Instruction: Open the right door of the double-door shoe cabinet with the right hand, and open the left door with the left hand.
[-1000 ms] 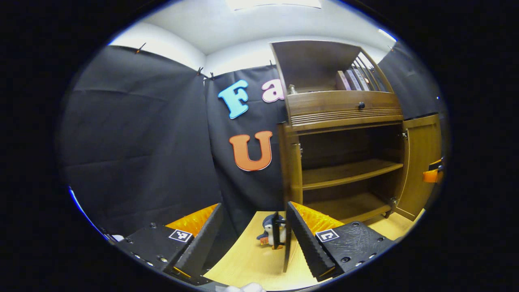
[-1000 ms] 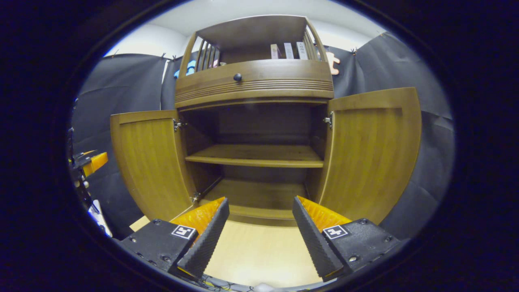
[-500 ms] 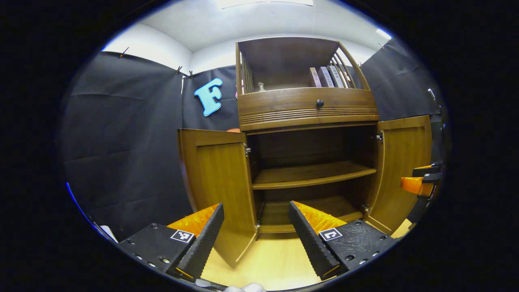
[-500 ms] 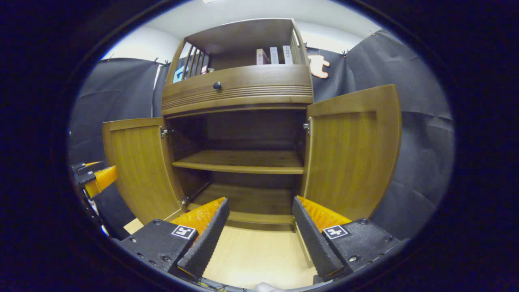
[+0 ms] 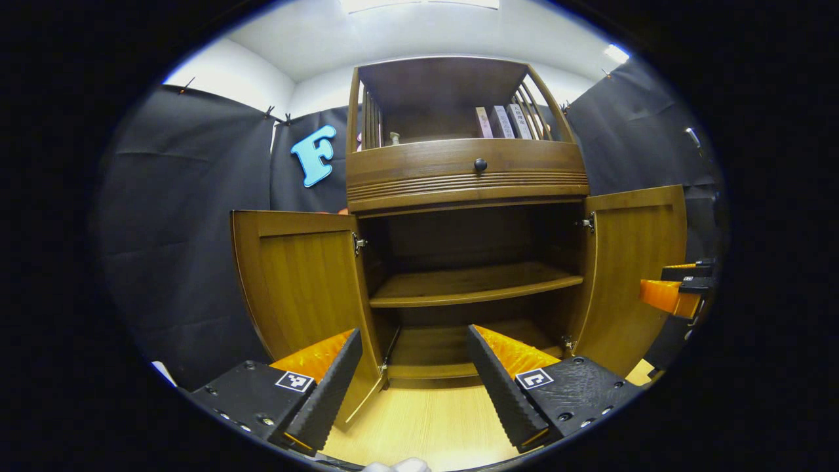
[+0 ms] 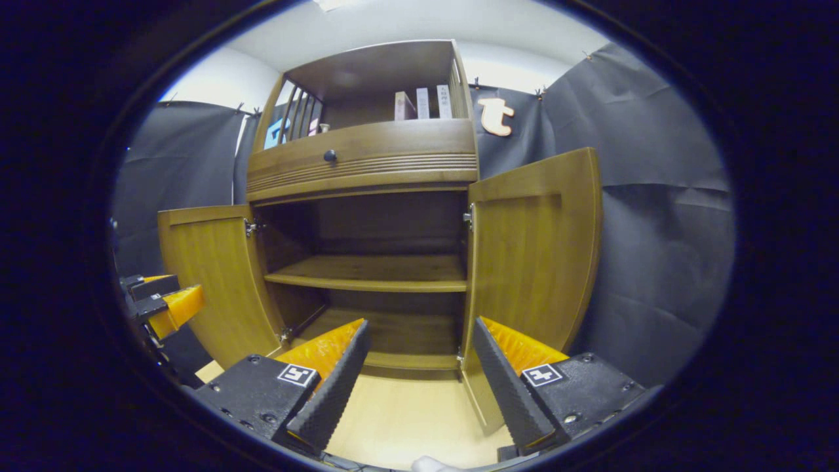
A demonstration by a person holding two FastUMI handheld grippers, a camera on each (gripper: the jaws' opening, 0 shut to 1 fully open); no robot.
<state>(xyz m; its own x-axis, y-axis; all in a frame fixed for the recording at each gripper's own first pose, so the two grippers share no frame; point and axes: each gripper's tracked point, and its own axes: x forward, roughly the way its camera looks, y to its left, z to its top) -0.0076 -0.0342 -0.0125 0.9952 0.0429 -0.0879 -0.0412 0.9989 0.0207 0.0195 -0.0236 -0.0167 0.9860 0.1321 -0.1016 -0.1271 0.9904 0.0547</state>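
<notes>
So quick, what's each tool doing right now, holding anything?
Left tool: open, holding nothing.
Right tool: open, holding nothing.

**Both grippers parted, holding nothing**

The left gripper (image 5: 414,377) points straight ahead, its ridged black fingers (image 5: 328,387) spread wide at 6 o'clock. The right gripper (image 6: 419,380) sits likewise, jaws apart and free. Each shows at the other's edge: right at 3 o'clock, left at 9 o'clock.

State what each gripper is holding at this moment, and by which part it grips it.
Nothing is held. The left gripper and the right gripper both stand open with empty gaps, in front of the shoe cabinet, clear of its opened left door and right door.
</notes>
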